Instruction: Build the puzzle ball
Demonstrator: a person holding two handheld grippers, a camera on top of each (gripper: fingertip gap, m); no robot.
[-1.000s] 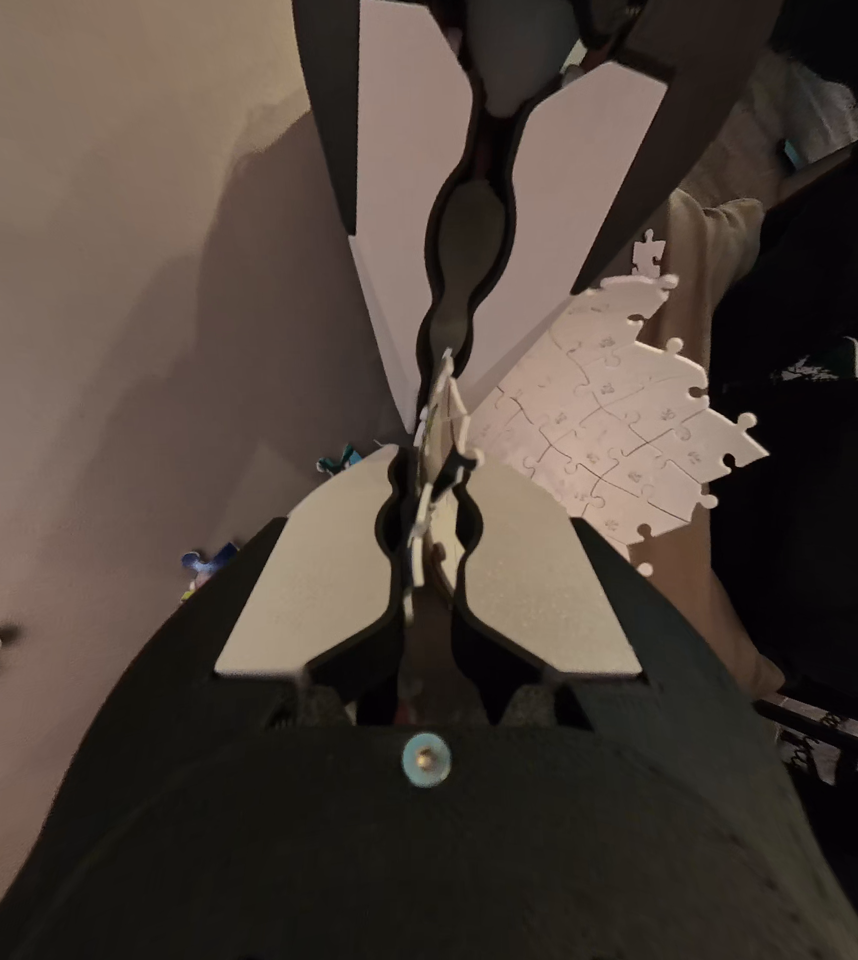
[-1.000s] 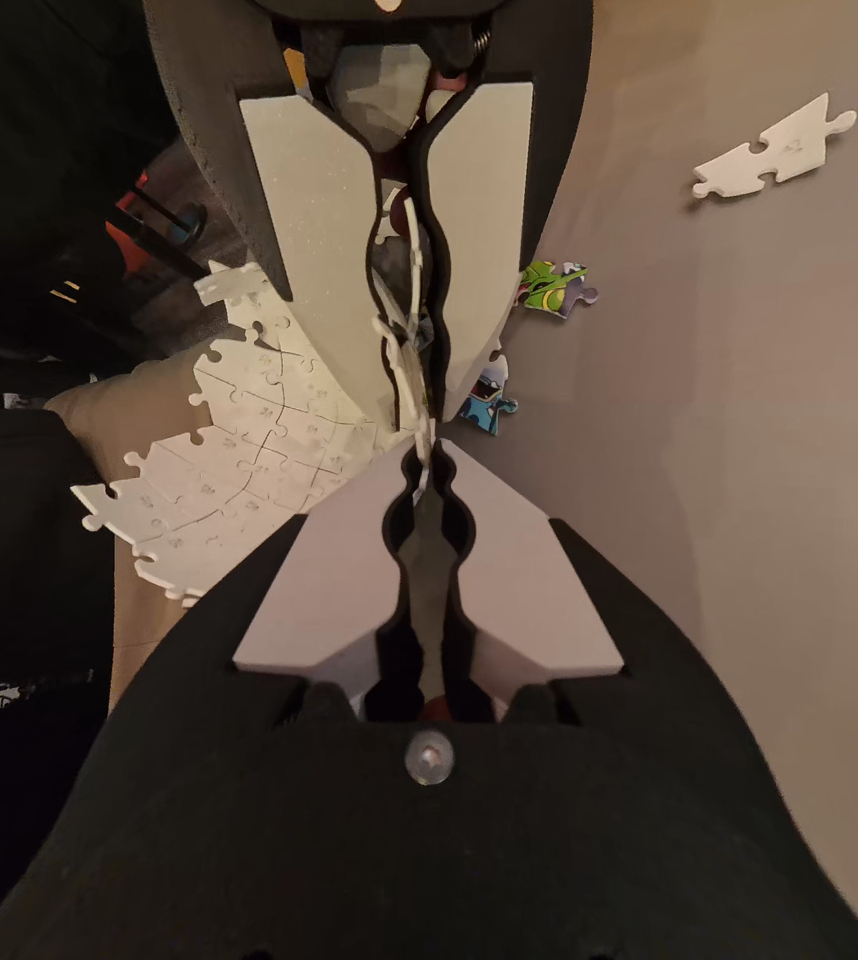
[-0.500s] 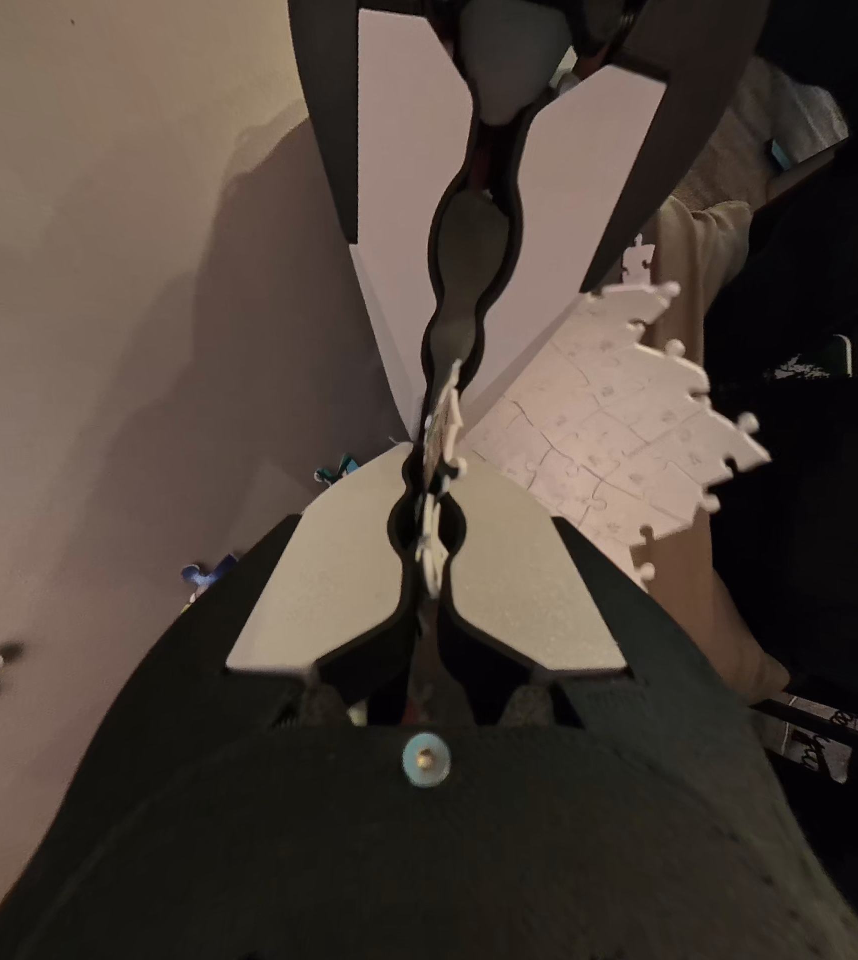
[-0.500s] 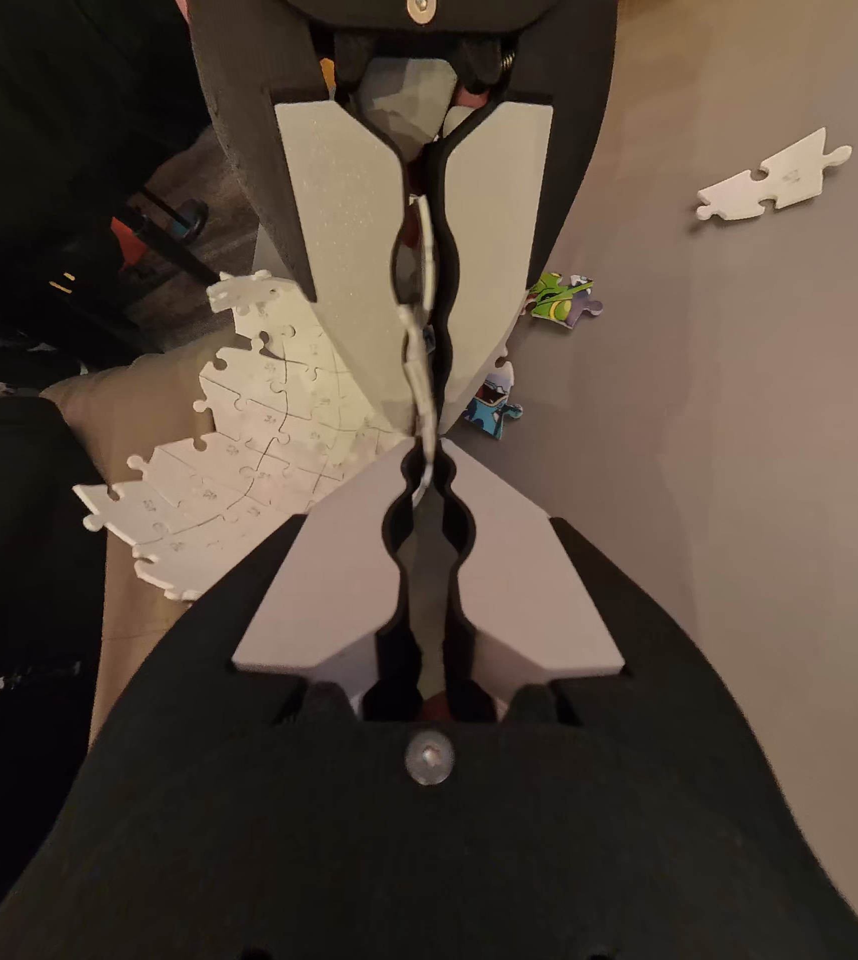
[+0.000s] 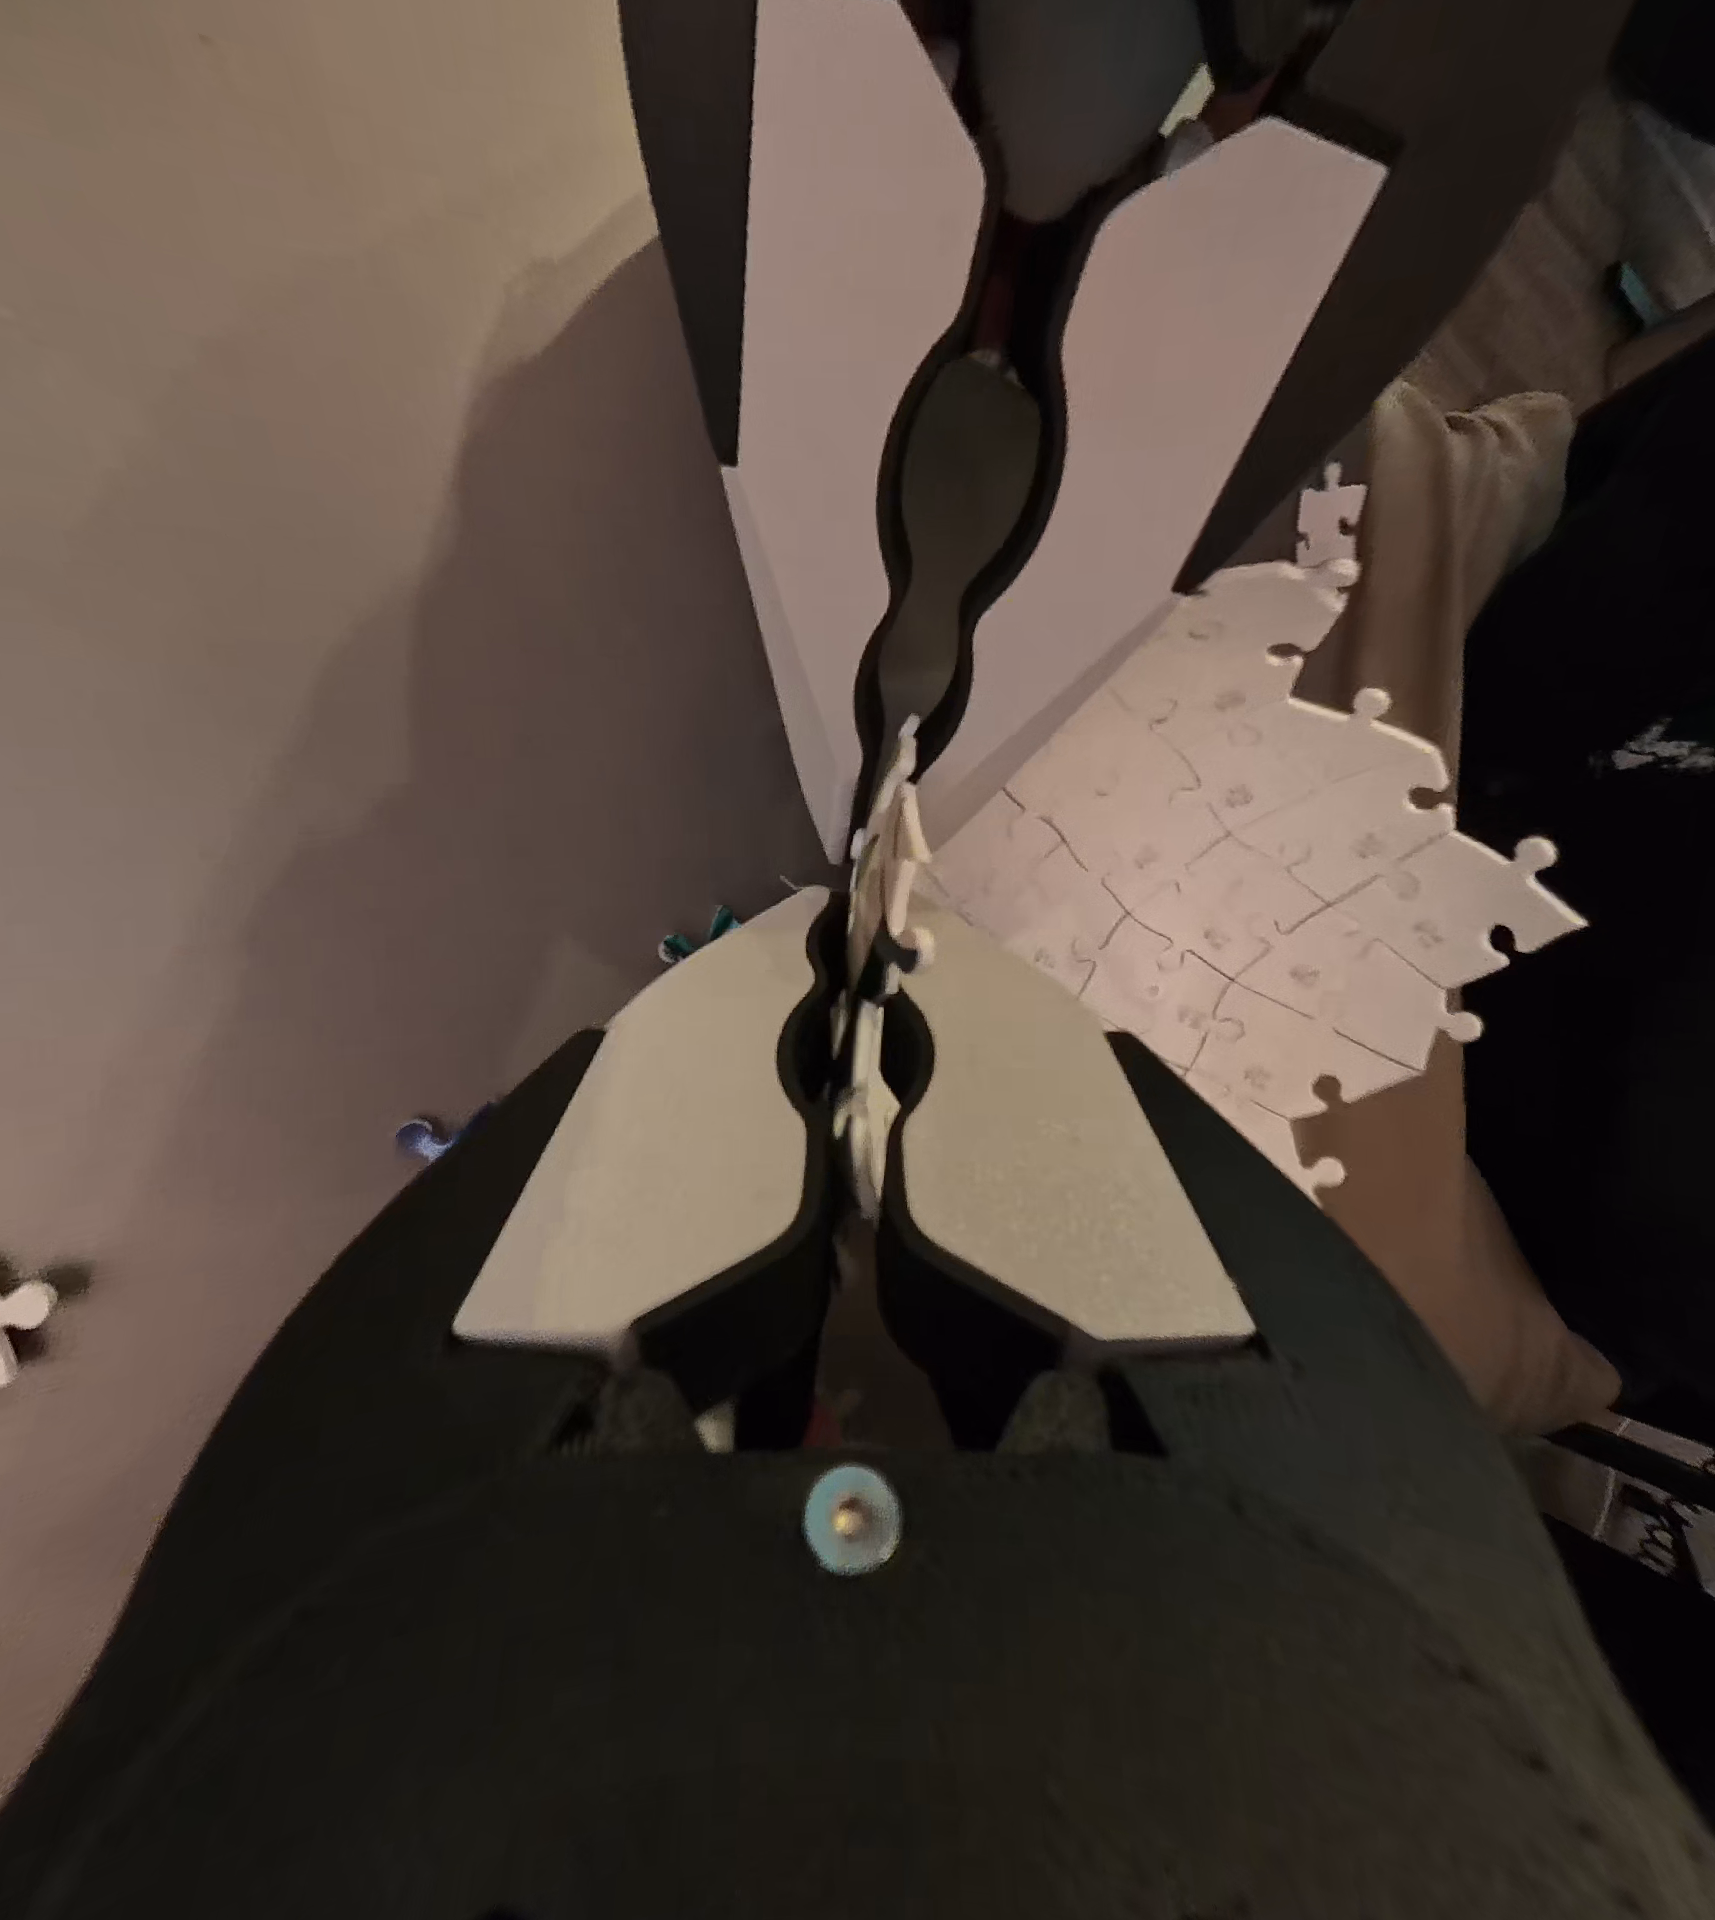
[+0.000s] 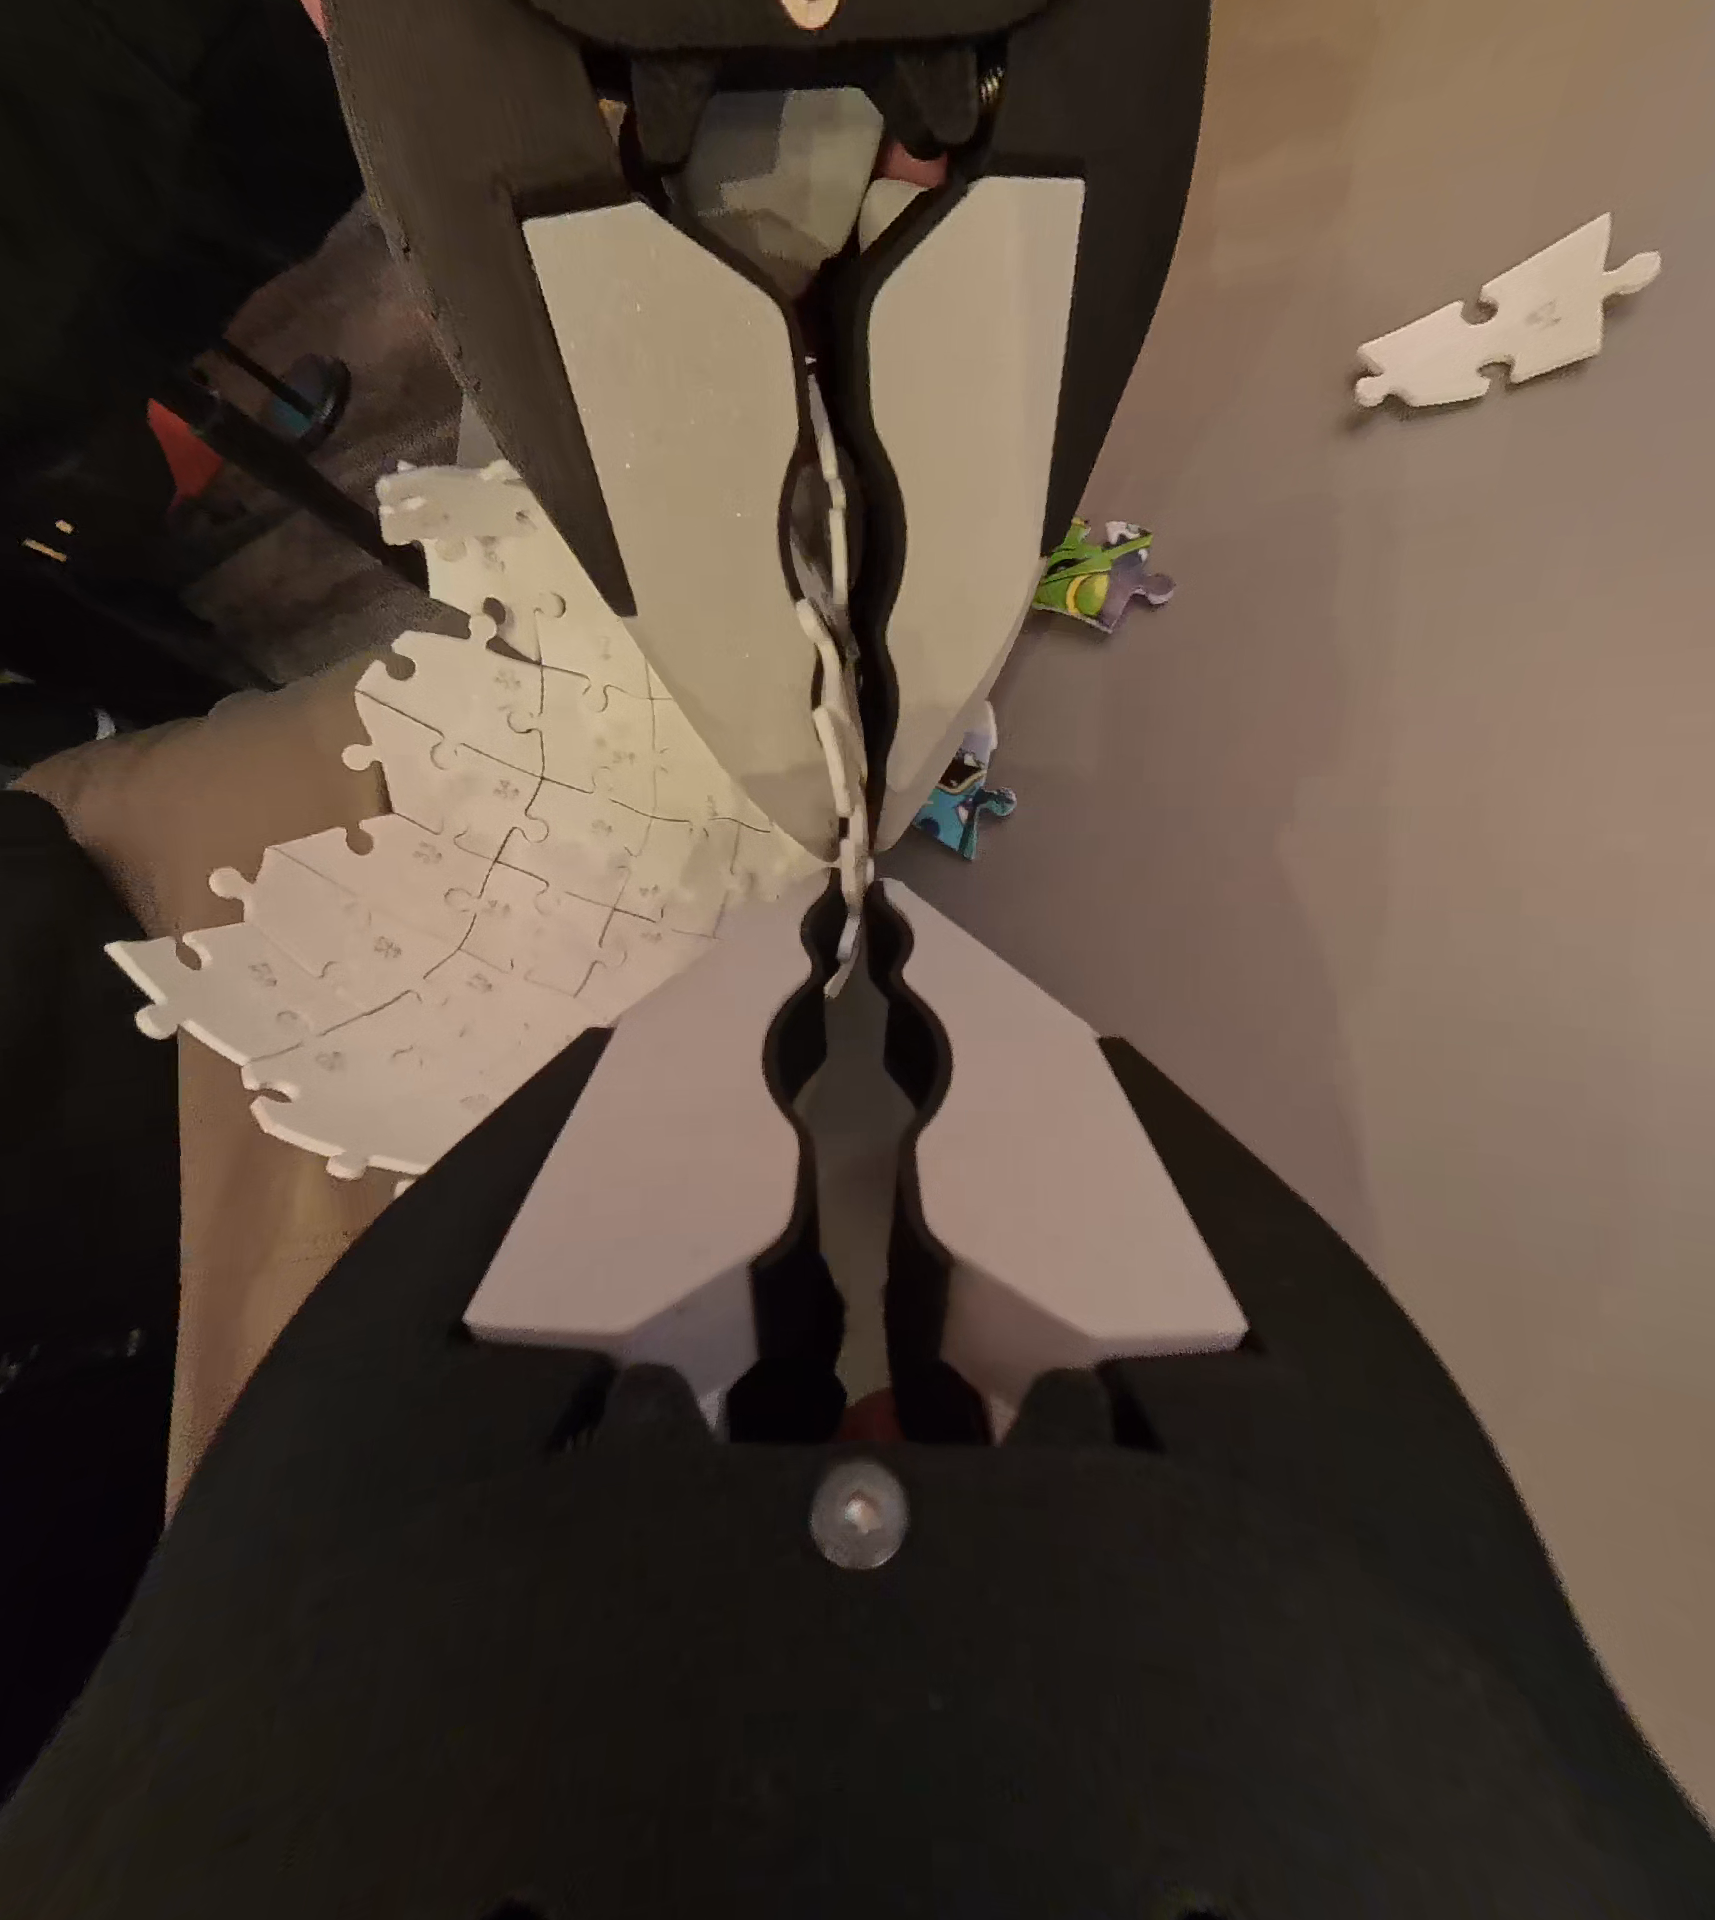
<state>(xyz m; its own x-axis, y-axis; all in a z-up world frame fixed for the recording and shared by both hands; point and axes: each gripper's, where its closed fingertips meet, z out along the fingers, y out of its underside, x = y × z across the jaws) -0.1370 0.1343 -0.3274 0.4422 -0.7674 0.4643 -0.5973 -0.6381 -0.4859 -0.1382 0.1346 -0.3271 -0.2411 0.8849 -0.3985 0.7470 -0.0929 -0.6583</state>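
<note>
The left gripper (image 5: 858, 935) and right gripper (image 6: 851, 914) are meeting tip to tip above a grey table (image 6: 1455, 935). Both are pinching the edge of the white curved puzzle section (image 6: 479, 883), which is fanning out beside them. Loose pieces (image 6: 1507, 312) are lying on the table beyond.

Left gripper (image 5: 858, 925): black matt body with a fine layered grain; pale matt finger faces, faintly speckled; a shiny metal screw (image 5: 851, 1520) at the base.
Right gripper (image 6: 855, 904): same matt black body, smooth off-white finger faces.
Curved puzzle section (image 6: 479, 883): white, matt, plastic-looking pieces with thin seams.
Loose pieces (image 6: 1507, 317): matt white backs; two nearby (image 6: 1102, 577) show glossy coloured print.
Table (image 6: 1455, 935): smooth matt grey-beige surface.
</note>
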